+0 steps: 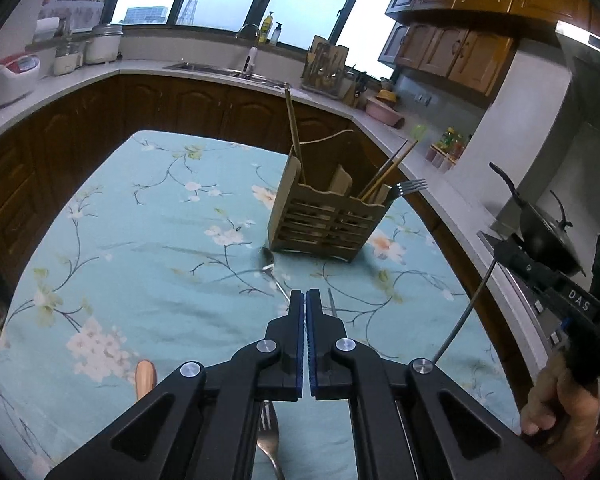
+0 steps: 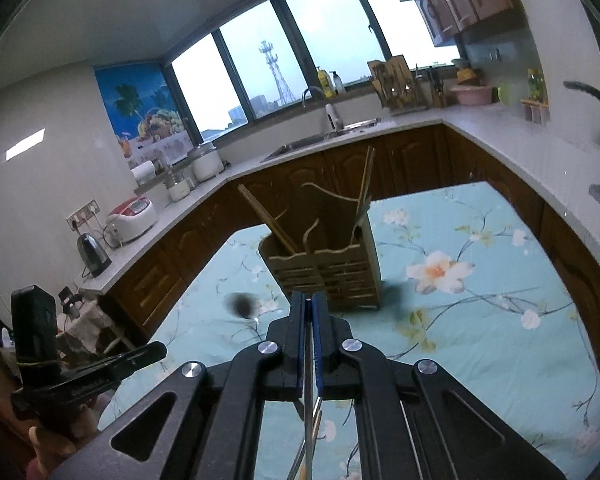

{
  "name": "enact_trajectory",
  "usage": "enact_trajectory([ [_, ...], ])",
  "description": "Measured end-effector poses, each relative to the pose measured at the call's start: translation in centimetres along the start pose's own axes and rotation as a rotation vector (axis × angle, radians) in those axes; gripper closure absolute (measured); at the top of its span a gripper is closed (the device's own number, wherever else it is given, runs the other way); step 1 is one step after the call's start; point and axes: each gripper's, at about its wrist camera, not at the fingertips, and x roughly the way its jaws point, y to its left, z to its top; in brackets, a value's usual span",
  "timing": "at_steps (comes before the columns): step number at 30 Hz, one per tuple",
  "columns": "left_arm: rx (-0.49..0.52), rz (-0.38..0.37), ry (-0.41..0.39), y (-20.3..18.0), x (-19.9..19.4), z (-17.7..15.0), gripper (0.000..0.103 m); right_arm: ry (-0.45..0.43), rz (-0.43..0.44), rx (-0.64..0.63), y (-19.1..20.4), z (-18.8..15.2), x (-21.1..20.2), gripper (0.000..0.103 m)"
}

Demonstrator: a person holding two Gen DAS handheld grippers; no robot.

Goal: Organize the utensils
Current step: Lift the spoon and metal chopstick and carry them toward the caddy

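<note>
A slatted wooden utensil holder (image 1: 328,220) (image 2: 328,276) stands on the floral tablecloth (image 1: 140,280), with chopsticks and a fork (image 1: 410,187) in it. My left gripper (image 1: 305,294) is shut, its blue pads meeting. A metal spoon (image 1: 266,259) lies just beyond it; its handle runs under the left fingertip, and I cannot tell whether they touch. My right gripper (image 2: 308,298) is shut on a thin metal utensil (image 2: 309,420), whose handle hangs below the pads. In the left wrist view that gripper (image 1: 500,246) is at the right, the utensil (image 1: 460,316) trailing from it.
A fork (image 1: 269,444) and a wooden handle (image 1: 145,376) lie on the cloth beneath my left gripper. A thin metal end (image 1: 332,304) shows beside the right finger. Brown cabinets and a pale counter ring the table. A black wok (image 1: 548,240) sits at the right.
</note>
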Motion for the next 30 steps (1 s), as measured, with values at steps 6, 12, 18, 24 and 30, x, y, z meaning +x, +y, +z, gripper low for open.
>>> enact_trajectory([
  [6,-0.070,0.021,0.072,1.9,3.5,-0.1,0.098,0.000,-0.001,0.018,-0.7,-0.1,0.0,0.100],
  [12,-0.147,0.091,0.119,3.8,8.5,1.6,0.053,-0.003,0.017,0.049,-1.8,0.2,0.1,0.100],
  [18,-0.129,0.143,0.158,2.6,14.0,3.4,0.053,0.001,0.055,0.080,-2.6,0.8,0.9,0.100],
  [24,-0.108,0.213,0.184,2.6,20.1,4.5,0.053,-0.008,0.088,0.101,-3.2,1.7,1.4,0.100],
  [30,-0.087,0.232,0.233,2.9,24.4,4.3,0.088,-0.014,0.108,0.108,-3.5,2.3,1.9,0.100],
])
